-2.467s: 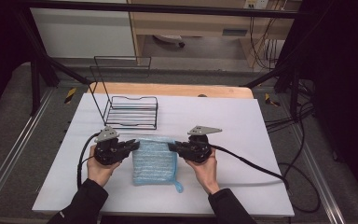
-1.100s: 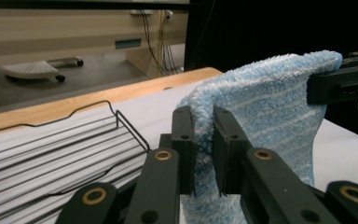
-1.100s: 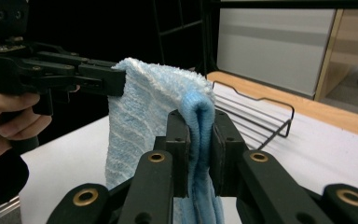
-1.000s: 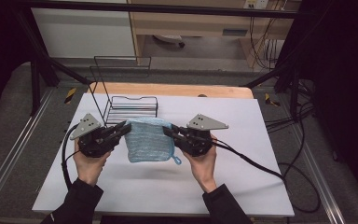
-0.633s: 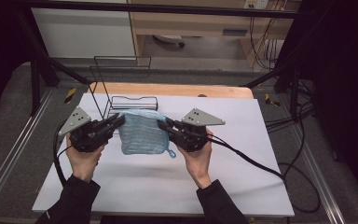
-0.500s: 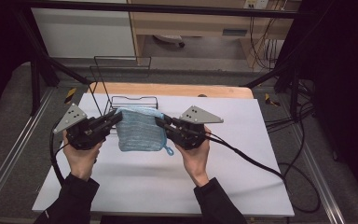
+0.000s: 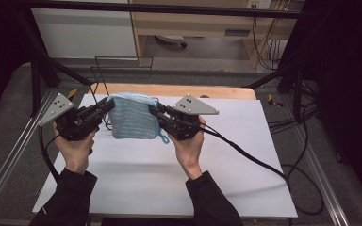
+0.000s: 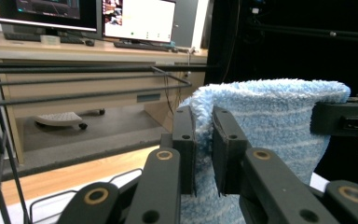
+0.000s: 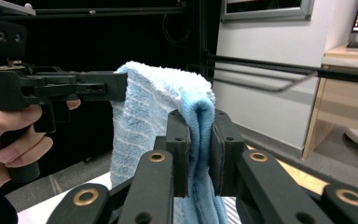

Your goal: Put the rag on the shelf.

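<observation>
A folded light-blue towel (image 7: 132, 117) hangs in the air above the white table (image 7: 245, 160), stretched between both grippers. My left gripper (image 7: 109, 104) is shut on the towel's left top edge; in the left gripper view the towel (image 8: 270, 121) is pinched between the black jaws, around my left gripper (image 8: 204, 149). My right gripper (image 7: 152, 109) is shut on the right top edge; in the right gripper view the towel (image 9: 149, 116) folds over and down between the jaws of my right gripper (image 9: 199, 149). The other gripper (image 9: 51, 86) shows there holding the far corner.
A black wire rack (image 7: 122, 66) stands behind the towel at the table's far left, its bars (image 8: 74, 81) close ahead in the left gripper view. A wooden strip (image 7: 207, 91) runs along the far edge. Cables (image 7: 254, 157) trail right across the table.
Both grippers have lifted the towel off the table and carried it up and away from the person, toward the wire rack. It hung lower and nearer a second ago.
</observation>
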`<state>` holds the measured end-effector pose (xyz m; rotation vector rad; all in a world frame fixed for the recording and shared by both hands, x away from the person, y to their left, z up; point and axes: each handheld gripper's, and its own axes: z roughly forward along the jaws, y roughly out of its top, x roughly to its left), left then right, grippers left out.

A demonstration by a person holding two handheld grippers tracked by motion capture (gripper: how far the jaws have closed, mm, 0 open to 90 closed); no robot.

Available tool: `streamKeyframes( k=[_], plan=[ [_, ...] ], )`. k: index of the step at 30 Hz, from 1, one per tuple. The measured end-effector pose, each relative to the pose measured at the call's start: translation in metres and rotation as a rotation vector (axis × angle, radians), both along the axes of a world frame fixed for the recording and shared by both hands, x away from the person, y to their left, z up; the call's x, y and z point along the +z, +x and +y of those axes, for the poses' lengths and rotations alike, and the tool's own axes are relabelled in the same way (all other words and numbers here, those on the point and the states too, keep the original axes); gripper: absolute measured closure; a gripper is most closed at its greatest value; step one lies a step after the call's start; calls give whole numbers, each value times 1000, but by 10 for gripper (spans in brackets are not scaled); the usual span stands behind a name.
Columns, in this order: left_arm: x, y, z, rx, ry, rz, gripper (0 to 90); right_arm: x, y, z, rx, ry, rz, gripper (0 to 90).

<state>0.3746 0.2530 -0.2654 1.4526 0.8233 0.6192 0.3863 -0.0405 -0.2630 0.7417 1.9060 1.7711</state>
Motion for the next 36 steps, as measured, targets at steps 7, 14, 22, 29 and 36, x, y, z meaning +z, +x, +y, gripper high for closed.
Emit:
streamKeyframes(
  k=[7, 14, 22, 29, 36],
  plan=[
    [13, 6, 6, 24, -21, -30, 806, 15, 5, 9, -5, -1, -37, 804],
    [24, 11, 12, 32, -46, -47, 807, 29, 10, 16, -15, -2, -61, 804],
    [37, 18, 18, 44, -61, -68, 807, 45, 16, 25, -24, -1, -86, 806],
    [48, 25, 22, 53, -71, -84, 807, 55, 25, 30, -31, 9, -97, 808],
    [57, 32, 25, 59, -81, -94, 806, 67, 35, 34, -40, 18, -107, 810]
  ],
)
